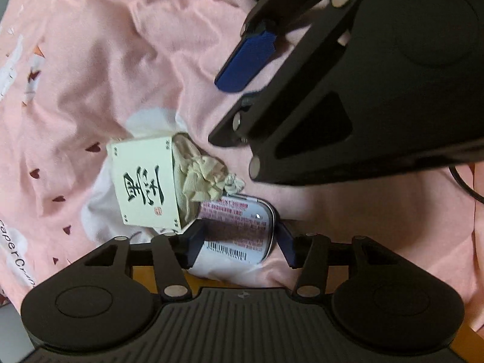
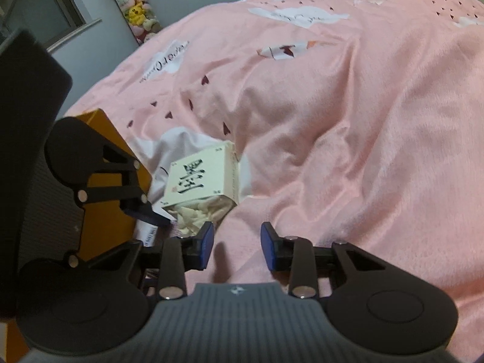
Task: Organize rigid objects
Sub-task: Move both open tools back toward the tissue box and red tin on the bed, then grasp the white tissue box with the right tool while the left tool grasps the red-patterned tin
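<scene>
Nearest to me, my left gripper (image 1: 240, 243) points steeply down at the bed, its two blue-padded fingers spread wide with the mint tin (image 1: 239, 230) lying between them. The tin is a flat, rounded metal case, label and barcode facing up. I see a sliver of space on each side of it, so I read the pads as not pressing; it rests on the pink blanket (image 1: 121, 60) rather than in my grip.

Just past the left fingertips, touching the far corner of the tin, sits the cream box (image 1: 145, 181) with black brush characters on its face. It lies tilted on its side, open end toward the tin, and crumpled beige cloth (image 1: 205, 178) spills out of it onto the tin's edge.

My right gripper (image 2: 237, 248) hangs beyond and to the right of the left one, its jaws partly apart with only bare blanket between them; it has hold of nothing. From its own camera the cream box lies just ahead and left of its fingertips, and an orange box (image 2: 103, 139) stands further left, behind the left gripper.

Farther out, the rumpled blanket fills the bed, printed with white clouds and small dark hearts. At the far wall I can make out a column of plush toys (image 2: 136, 12).
</scene>
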Demonstrator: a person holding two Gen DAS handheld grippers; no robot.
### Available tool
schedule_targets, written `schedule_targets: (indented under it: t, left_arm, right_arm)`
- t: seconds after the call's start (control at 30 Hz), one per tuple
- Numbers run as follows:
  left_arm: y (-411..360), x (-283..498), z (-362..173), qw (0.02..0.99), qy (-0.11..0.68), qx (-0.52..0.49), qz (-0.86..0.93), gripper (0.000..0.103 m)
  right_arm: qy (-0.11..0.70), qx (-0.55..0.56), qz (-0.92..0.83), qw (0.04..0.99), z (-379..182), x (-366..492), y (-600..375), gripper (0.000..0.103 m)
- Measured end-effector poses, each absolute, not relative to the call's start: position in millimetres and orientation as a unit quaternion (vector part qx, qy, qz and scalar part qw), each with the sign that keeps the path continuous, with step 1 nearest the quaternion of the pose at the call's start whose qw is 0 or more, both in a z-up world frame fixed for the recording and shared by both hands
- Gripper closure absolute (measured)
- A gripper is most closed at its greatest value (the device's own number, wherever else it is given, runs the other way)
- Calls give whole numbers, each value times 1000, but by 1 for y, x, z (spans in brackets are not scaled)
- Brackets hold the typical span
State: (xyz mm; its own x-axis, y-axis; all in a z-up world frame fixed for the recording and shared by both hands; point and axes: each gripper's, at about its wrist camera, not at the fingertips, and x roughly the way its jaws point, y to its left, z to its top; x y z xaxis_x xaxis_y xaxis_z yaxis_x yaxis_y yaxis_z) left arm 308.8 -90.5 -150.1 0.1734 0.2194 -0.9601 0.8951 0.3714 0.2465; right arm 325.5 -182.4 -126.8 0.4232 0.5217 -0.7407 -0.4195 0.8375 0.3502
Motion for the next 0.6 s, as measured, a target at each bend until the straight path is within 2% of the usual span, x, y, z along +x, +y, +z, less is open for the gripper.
schedule_targets:
  t: [0.13, 0.2, 0.37, 0.6]
  left_arm:
    - [-90, 314, -153, 595, 575, 484, -285, 38]
    - [-90, 311, -154, 597, 564, 496, -282, 42]
    - [-85, 301, -146, 624, 541, 482, -294, 65]
    - [-68, 308, -126, 662, 527, 439, -302, 74]
  right_arm:
    - [462, 56, 274, 841, -129, 328, -183, 74]
    - [463, 60, 272, 841, -130, 328, -184, 75]
    - [458, 83, 281, 839, -129, 328, -191, 74]
    - [453, 83, 287, 840, -128, 326, -191, 74]
